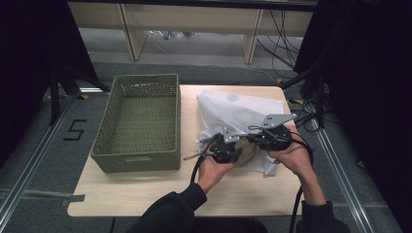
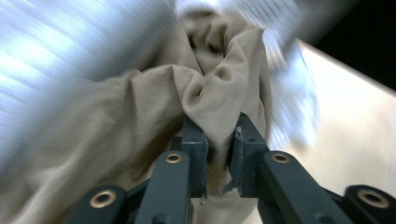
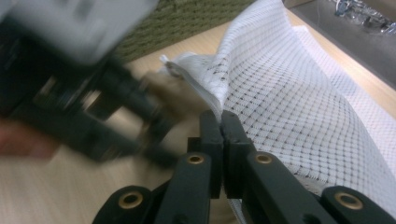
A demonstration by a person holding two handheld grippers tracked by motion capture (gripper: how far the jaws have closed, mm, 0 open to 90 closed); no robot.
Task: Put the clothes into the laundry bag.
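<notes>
Cloth: a beige cloth (image 2: 154, 102) sits at the mouth of a white mesh bag (image 1: 243, 114) on the right half of the table (image 1: 145, 194), just in front of the person; whether it is going in or coming out cannot be told.
Cloth handling: I judge it soft, light and limp; it bunches into folds and sags from any pinch, so a thick fold makes a surer hold than a single edge.
Left gripper: the left gripper (image 2: 219, 140) has its jaws clamped on a gathered fold of the cloth, which bulges between and above them.
Bag: thin netting, draped and wrinkled, its far end lying flat toward the table's back edge.
Bag handling: likely light, floppy and a bit slippery; the hemmed rim at the opening (image 3: 198, 86) looks like the firmest place to take it, since plain mesh could stretch or snag.
Right gripper: the right gripper (image 3: 221, 126) has its jaws pressed together on the mesh near that rim, lifting the opening.
Hands: in the high view the left gripper (image 1: 224, 148) and the right gripper (image 1: 269, 136) work close together over the bag's near end.
Basket: a green woven basket (image 1: 138, 162) stands to the left, beside the bag, with nothing in it.
Risk: pulling on the cloth may drag the bag along unless the rim is held firm.
</notes>
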